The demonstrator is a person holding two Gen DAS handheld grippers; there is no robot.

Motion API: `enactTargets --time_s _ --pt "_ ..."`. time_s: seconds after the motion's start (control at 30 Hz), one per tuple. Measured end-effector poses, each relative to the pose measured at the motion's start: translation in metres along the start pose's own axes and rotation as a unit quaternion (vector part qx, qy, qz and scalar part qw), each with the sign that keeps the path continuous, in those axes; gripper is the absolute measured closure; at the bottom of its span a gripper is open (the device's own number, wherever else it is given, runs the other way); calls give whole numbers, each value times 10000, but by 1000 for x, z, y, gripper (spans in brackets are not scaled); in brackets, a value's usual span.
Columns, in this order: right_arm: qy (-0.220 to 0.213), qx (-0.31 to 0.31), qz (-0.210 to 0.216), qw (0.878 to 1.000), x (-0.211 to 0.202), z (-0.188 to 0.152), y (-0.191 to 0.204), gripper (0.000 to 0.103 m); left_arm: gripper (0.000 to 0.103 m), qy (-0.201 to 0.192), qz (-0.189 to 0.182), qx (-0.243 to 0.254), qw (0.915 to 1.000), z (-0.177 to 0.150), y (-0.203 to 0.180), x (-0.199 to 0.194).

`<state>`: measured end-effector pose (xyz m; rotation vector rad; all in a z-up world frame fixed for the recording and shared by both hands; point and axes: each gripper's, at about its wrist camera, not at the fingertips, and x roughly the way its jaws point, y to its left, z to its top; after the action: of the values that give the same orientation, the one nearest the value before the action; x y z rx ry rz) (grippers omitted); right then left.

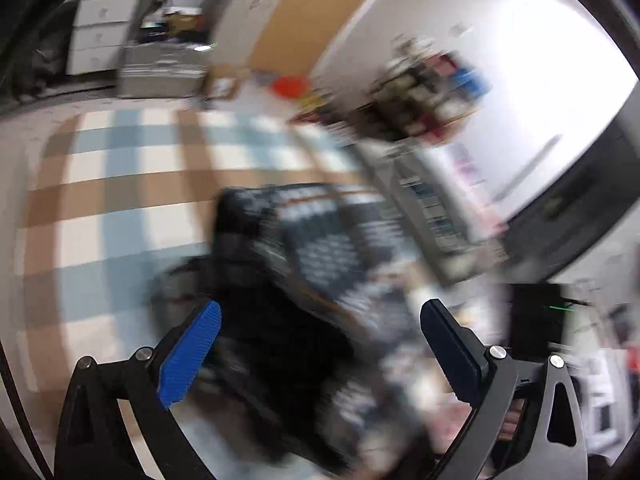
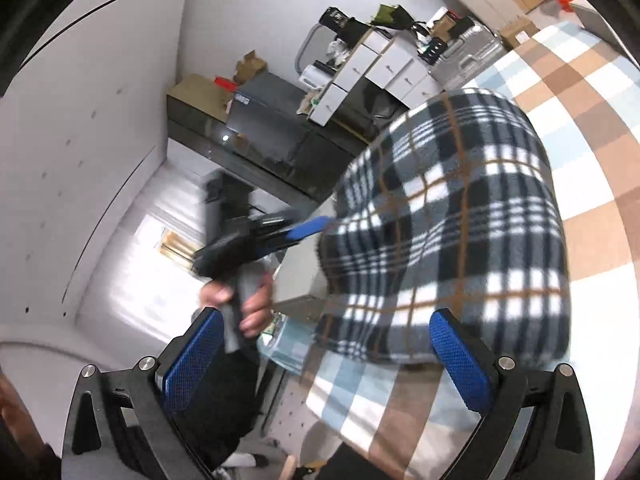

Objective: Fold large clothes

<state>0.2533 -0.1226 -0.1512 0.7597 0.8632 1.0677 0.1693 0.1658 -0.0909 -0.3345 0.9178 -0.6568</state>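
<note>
A dark plaid fleece garment (image 2: pixel 448 216) with black, white and orange checks lies folded on a table under a brown, blue and white checked cloth (image 2: pixel 592 128). My right gripper (image 2: pixel 324 320) is open and empty, close above the garment's near edge. My left gripper (image 1: pixel 320 316) is open, its blue pads (image 1: pixel 192 352) wide apart; the garment (image 1: pixel 320 248) shows heavily blurred ahead of it. In the right wrist view the left gripper (image 2: pixel 308 226) is held by a hand at the garment's left edge, its jaw state unclear there.
White drawer units (image 2: pixel 384 68) and a dark cabinet (image 2: pixel 256 120) stand against the wall. A metal case (image 1: pixel 160 68) and boxes lie beyond the table's far edge. The table edge (image 2: pixel 320 392) runs under my right gripper. A cluttered shelf (image 1: pixel 424 92) is at right.
</note>
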Motion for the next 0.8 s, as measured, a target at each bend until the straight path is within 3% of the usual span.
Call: enactTargets --time_s 0.13,0.23,0.4,0.47,0.53,0.63,0.73,0.8 --pt "202 834 469 9952 15 12 -40 0 5 -27 -550 279 9981 -19 -36 -8" --pt "268 1761 1066 9782 29 9 -80 0 5 288 -937 337 9946 -29 -48 11" --pt "-131 2191 1718 9604 26 -2 -101 0 5 753 -545 227 9954 -41 -35 67" --pt "-180 2438 1971 9494 26 -8 -108 0 5 858 -297 -51 9959 -43 -18 83" --pt "-148 2619 2104 9418 28 -12 -118 0 5 726 -170 -502 9960 -47 7 84" --pt "-40 2339 1827 9549 24 -8 -105 0 5 440 -426 -988 9932 -57 34 75" --pt "143 1573 1146 9808 15 12 -65 0 5 219 -384 -756 9962 -66 35 63" --pt "237 972 773 9920 13 32 -32 0 5 150 -169 -514 9984 -72 28 61"
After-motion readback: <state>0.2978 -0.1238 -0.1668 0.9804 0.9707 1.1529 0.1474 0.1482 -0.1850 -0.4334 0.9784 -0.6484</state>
